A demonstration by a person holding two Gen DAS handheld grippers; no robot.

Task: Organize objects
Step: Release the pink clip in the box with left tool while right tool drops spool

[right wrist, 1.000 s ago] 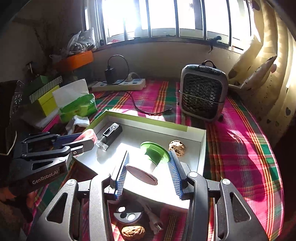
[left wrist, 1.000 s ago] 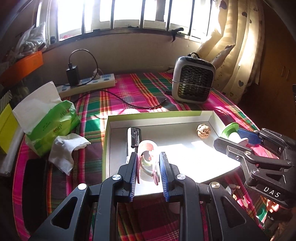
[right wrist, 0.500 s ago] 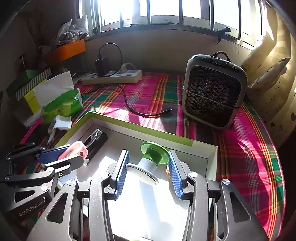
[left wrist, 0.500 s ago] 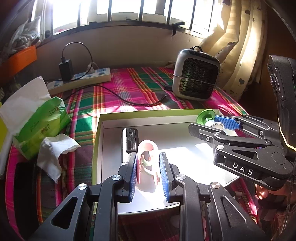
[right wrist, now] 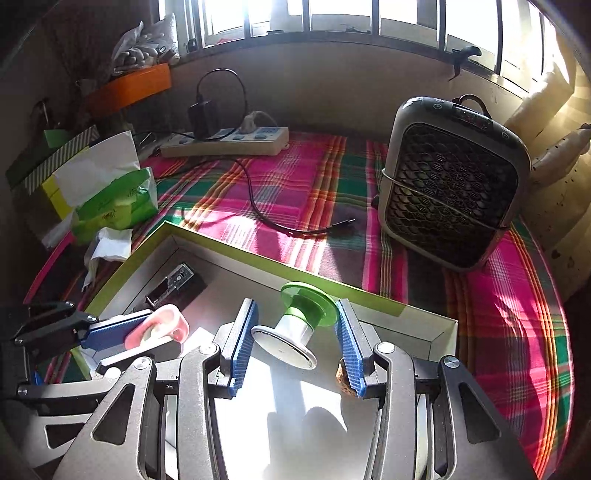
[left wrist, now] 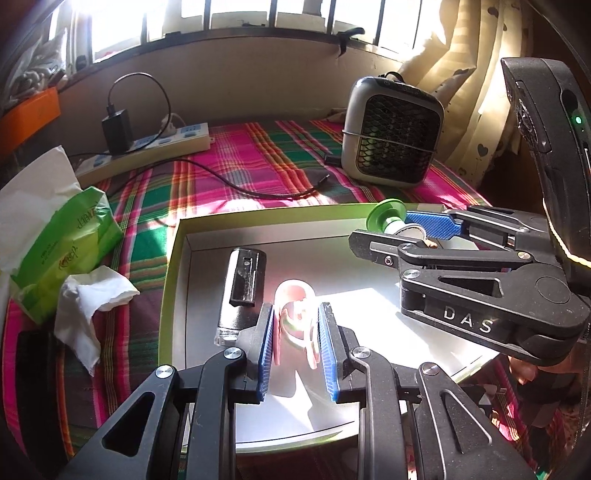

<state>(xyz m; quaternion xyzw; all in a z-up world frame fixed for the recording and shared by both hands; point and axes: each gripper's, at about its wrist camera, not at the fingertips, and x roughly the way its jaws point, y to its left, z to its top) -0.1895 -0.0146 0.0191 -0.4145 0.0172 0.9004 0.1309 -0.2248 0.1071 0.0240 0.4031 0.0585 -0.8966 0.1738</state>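
Objects partly sorted: a black stapler [left wrist: 242, 291] and a walnut [right wrist: 341, 380] lie in the green-rimmed box [left wrist: 258, 216]. Above it, the left gripper [left wrist: 297, 350] clamps a pink holder [left wrist: 295, 314]; the right gripper [right wrist: 295, 349] clamps a green-capped spool [right wrist: 299, 319], neither released.

sunlight pours through a barred window [right wrist: 332, 14] onto a plaid bedspread [right wrist: 295, 192], cream curtain [left wrist: 461, 74] beside.

White letters "DAS" stand on the black body of the right hand-held gripper [left wrist: 406, 229]. Print on the green tissue pack [left wrist: 66, 243] is too distorted to read.
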